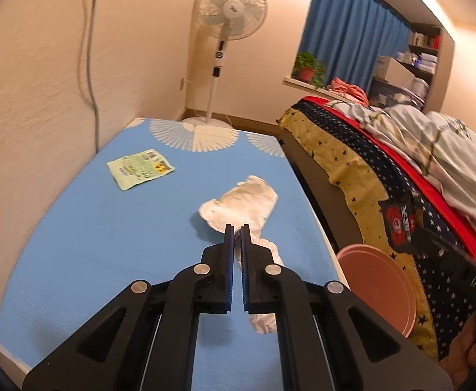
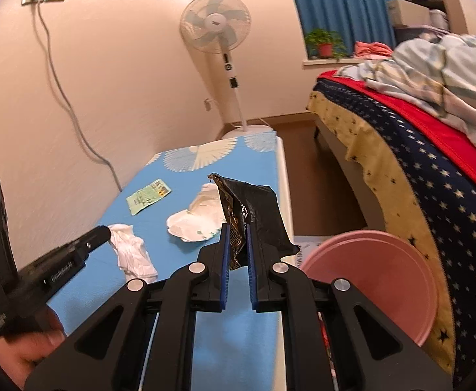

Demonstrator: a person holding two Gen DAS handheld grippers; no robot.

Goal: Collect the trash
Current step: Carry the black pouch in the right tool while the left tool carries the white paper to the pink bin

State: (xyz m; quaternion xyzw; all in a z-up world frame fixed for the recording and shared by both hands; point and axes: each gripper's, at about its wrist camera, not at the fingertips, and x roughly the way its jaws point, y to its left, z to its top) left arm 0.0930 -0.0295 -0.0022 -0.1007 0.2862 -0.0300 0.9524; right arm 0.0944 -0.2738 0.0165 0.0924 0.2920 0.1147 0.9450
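Our right gripper (image 2: pixel 237 228) reaches level, clenching a black wrapper (image 2: pixel 254 208); our left gripper (image 1: pixel 237 228) pinches a crumpled tissue (image 1: pixel 267 251).

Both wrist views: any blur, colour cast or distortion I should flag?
Left wrist view: warm orange cast, wall streaked by motion blur, strong fisheye bending of the table edge. Right wrist view: same cast, the left gripper and the wall blurred, the black wrapper in the right gripper sharp.
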